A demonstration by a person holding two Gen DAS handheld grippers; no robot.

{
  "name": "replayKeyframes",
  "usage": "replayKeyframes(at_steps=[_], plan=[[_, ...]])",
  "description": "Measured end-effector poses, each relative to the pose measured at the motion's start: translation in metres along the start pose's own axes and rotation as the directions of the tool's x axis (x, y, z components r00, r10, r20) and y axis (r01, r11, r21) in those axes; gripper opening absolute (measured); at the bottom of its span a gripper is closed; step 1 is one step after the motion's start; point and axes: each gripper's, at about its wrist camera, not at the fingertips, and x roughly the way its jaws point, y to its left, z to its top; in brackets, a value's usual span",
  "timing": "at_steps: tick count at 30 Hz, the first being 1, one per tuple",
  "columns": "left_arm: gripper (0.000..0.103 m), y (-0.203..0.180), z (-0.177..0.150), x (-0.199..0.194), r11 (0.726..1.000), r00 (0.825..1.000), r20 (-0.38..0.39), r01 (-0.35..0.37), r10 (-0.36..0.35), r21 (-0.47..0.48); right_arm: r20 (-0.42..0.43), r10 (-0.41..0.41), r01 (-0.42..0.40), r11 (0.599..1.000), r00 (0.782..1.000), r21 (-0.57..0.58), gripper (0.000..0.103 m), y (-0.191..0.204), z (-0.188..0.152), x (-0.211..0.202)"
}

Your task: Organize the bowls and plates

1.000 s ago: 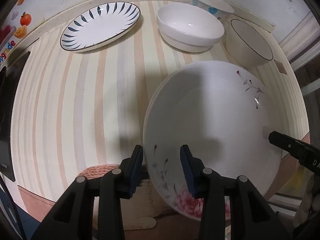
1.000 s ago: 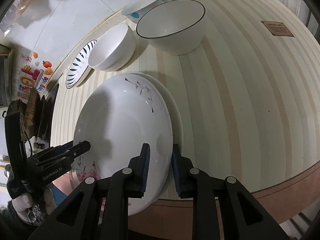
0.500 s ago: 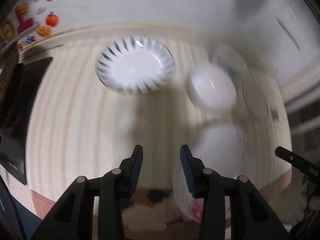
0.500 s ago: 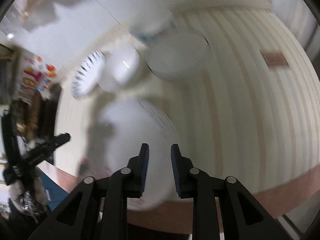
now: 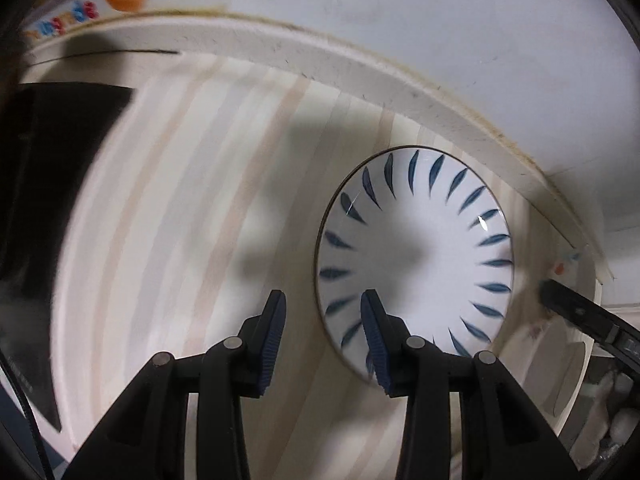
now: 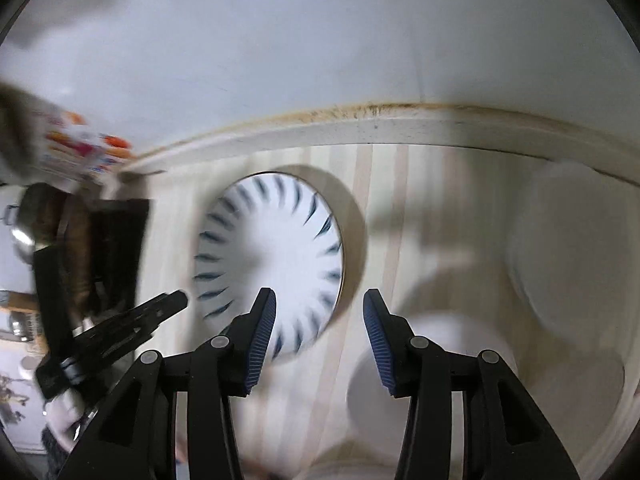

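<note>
Both hand-held grippers now hang empty over the striped bench (image 5: pixel 248 184), pointing steeply down at a white plate with blue leaf marks (image 5: pixel 416 256) that lies flat near the bench's back edge. In the left wrist view, going left to right, a dark flat object (image 5: pixel 52 184) sits at nine o'clock, then bare striped surface, then the left hand-held gripper (image 5: pixel 324 336) at six o'clock with its blue pads a modest gap apart and nothing between them; the near rim of the plate passes just beyond its right pad, and the plate fills the three o'clock side. In the blurred right wrist view the same plate sits just left of centre, the right hand-held gripper (image 6: pixel 318 340) at six o'clock has its jaws apart over bare bench beside the plate's rim, having just been opening with nothing between them, and pale blurred bowls (image 6: pixel 568 256) lie at three and five o'clock. A second ago both grippers stood at the rim of a large floral plate at the front of the bench; that plate is no longer in view. Judging from this, the blue-leaf plate is the next piece to gather.
</note>
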Motion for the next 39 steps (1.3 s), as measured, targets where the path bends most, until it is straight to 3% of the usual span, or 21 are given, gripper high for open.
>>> replayKeyframes(at_steps=[3, 8, 14, 20, 30, 39], plan=[[0.036, -0.006, 0.009, 0.023, 0.999, 0.999, -0.04, 0.0, 0.002, 0.036, -0.054, -0.051, 0.05, 0.999, 0.997, -0.009, 0.046, -0.001, 0.013, 0.027], [0.034, -0.016, 0.014, 0.03, 0.995, 1.0, -0.014, -0.009, 0.011, 0.095, -0.088, -0.106, 0.099, 0.992, 0.991, -0.077, 0.017, 0.005, 0.018, 0.053], [0.033, -0.017, 0.002, 0.016, 0.996, 0.998, 0.052, -0.026, 0.022, 0.087, -0.047, -0.109, 0.104, 0.989, 0.993, -0.109, 0.017, 0.009, 0.014, 0.045], [0.033, -0.02, -0.025, -0.019, 0.994, 0.992, 0.126, -0.027, 0.014, 0.104, 0.013, -0.093, 0.094, 0.986, 0.996, -0.141, 0.017, 0.015, -0.002, 0.011], [0.033, -0.038, -0.086, -0.113, 0.982, 0.971, 0.233, 0.011, -0.055, 0.187, 0.122, -0.039, 0.055, 0.989, 0.992, -0.137, 0.017, 0.026, -0.083, -0.087], [0.033, -0.073, -0.16, -0.148, 0.953, 0.968, 0.214, 0.061, -0.129, 0.297, 0.176, -0.057, 0.07, 0.995, 0.983, -0.067, 0.017, 0.009, -0.201, -0.161]])
